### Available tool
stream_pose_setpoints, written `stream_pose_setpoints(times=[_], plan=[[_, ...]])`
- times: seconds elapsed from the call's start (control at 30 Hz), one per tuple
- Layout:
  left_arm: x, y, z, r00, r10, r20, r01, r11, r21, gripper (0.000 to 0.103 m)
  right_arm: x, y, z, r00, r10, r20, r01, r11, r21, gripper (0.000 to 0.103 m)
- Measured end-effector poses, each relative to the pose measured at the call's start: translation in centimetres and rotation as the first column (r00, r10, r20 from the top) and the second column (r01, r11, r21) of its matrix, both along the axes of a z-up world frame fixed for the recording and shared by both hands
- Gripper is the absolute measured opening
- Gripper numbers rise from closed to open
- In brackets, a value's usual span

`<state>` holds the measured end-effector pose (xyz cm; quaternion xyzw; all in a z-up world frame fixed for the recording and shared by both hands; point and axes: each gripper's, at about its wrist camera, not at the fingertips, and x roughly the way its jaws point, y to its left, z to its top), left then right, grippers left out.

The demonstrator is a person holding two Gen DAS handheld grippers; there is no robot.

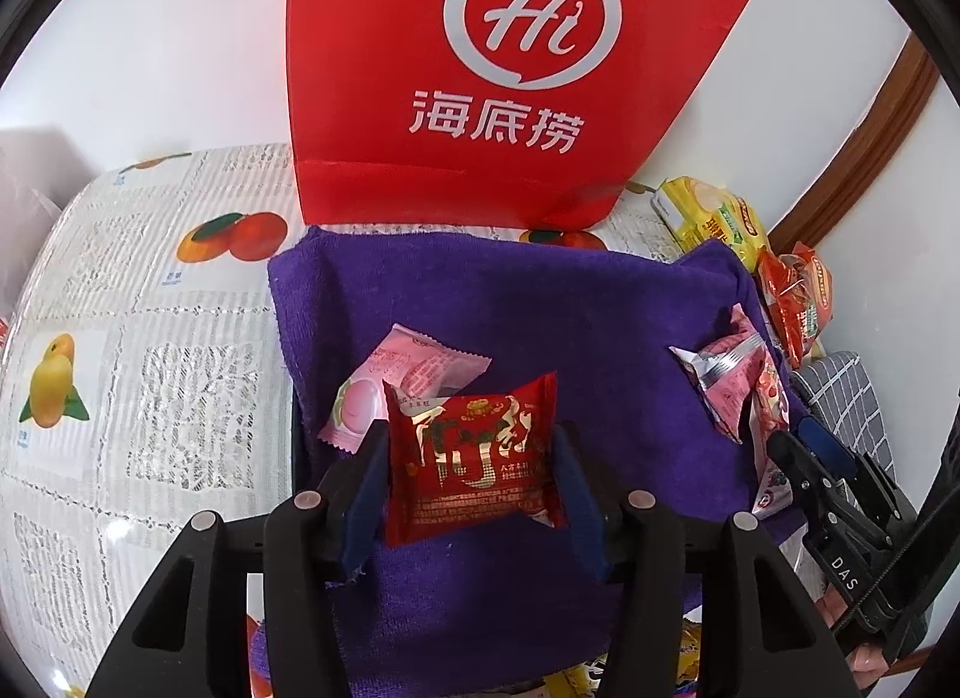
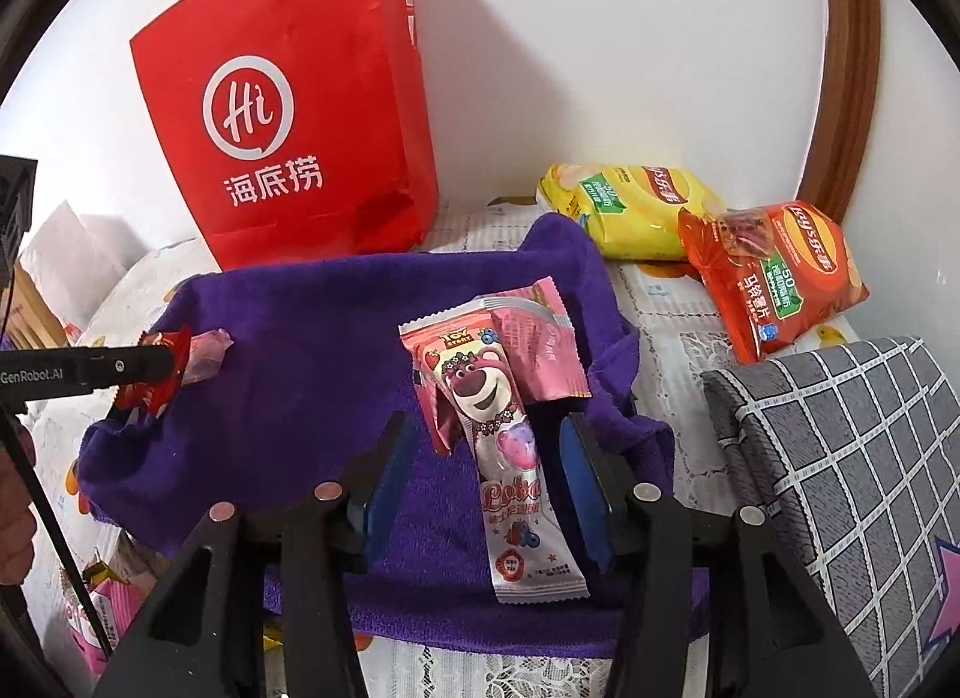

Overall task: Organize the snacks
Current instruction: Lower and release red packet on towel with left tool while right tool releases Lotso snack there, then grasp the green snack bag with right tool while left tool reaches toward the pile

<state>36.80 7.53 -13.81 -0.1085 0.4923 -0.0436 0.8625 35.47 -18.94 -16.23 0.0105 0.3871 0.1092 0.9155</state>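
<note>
between the fingers of the left tool (image 1: 474,476) stands a red snack packet (image 1: 474,458), upright on the purple towel (image 1: 510,302), both pads at its side edges; whether they press or have just let go cannot be told, and a release onto the towel seems likely. between the fingers of the right tool (image 2: 486,482) lies a long pink lollipop packet (image 2: 510,458), flat on the towel, with a clear gap to each pad, so that tool is moderately open and holds nothing. just beyond each packet rests a pink wrapped snack (image 1: 396,386), one touching the red packet, the other (image 2: 534,350) overlapping the lollipop packet's far end; the snacks appear to be gathered on the towel in two small groups. farther off, beside the towel on the lace-covered desk (image 1: 138,290), lie a yellow chip bag (image 2: 630,212) and an orange chip bag (image 2: 774,278), not yet sorted. at the back a red paper bag (image 1: 480,68) stands against the wall, presumably a container.
</note>
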Motion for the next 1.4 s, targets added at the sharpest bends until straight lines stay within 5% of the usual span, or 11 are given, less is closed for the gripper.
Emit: stream_pose_setpoints(times=[0.37, 0.63, 0.97, 1.2, 1.4], plan=[[0.0, 0.2, 0.3, 1.000, 0.003, 0.003, -0.002, 0.999, -0.043, 0.074, -0.6, 0.4, 0.8, 1.000, 0.001, 0.028, -0.001, 1.000, -0.001, 0.050], [-0.3, 0.0, 1.5, 1.000, -0.006, 0.008, 0.006, 1.000, -0.019, 0.074, -2.5, 0.5, 1.8, 1.000, 0.009, 0.016, -0.010, 0.996, 0.083, 0.050], [-2.4, -1.1, 4.5, 0.999, -0.029, 0.041, 0.028, 1.000, 0.005, 0.074, -11.3, 0.0, 2.7, 0.995, 0.063, -0.074, -0.055, 0.993, 0.108, 0.059], [-6.2, -2.7, 7.2, 0.992, -0.083, 0.096, 0.079, 0.996, 0.044, 0.074, -15.7, 0.5, 0.4, 0.990, 0.056, -0.132, -0.042, 0.993, 0.108, 0.064], [-10.9, -0.5, 6.1, 0.994, -0.072, 0.087, 0.065, 0.995, 0.082, 0.074, -15.9, 1.9, -2.5, 0.986, 0.024, -0.166, -0.013, 0.997, 0.070, 0.061]])
